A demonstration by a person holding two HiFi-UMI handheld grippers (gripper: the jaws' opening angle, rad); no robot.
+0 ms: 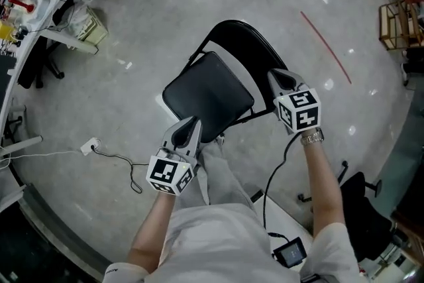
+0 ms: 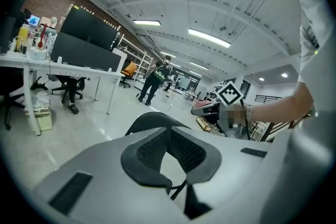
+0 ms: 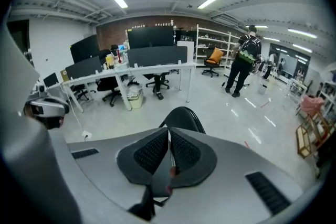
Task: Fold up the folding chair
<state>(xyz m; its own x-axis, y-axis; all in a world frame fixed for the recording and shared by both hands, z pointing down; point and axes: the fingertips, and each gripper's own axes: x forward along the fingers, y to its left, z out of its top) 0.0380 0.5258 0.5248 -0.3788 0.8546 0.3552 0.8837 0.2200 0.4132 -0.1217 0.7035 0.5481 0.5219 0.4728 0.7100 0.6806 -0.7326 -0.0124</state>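
The black folding chair [image 1: 209,97] stands unfolded on the floor in front of me, its curved backrest [image 1: 242,43] on the far side. My left gripper [image 1: 190,124] sits at the seat's near front corner, fingertips together; in the left gripper view [image 2: 168,131] only floor and a thin chair leg show behind its pads, with the backrest [image 2: 149,120] beyond. My right gripper [image 1: 278,76] is at the chair's right side where seat meets back. In the right gripper view [image 3: 168,136] its pads are pressed on a thin dark chair part [image 3: 156,178]; the backrest [image 3: 182,119] rises just behind.
Desks [image 1: 40,16] with monitors and office chairs line the left. A white plug and cable [image 1: 89,146] lie on the floor at left. A red tape line [image 1: 328,46] and a wooden rack [image 1: 396,23] are at right. A person [image 3: 244,57] stands far off.
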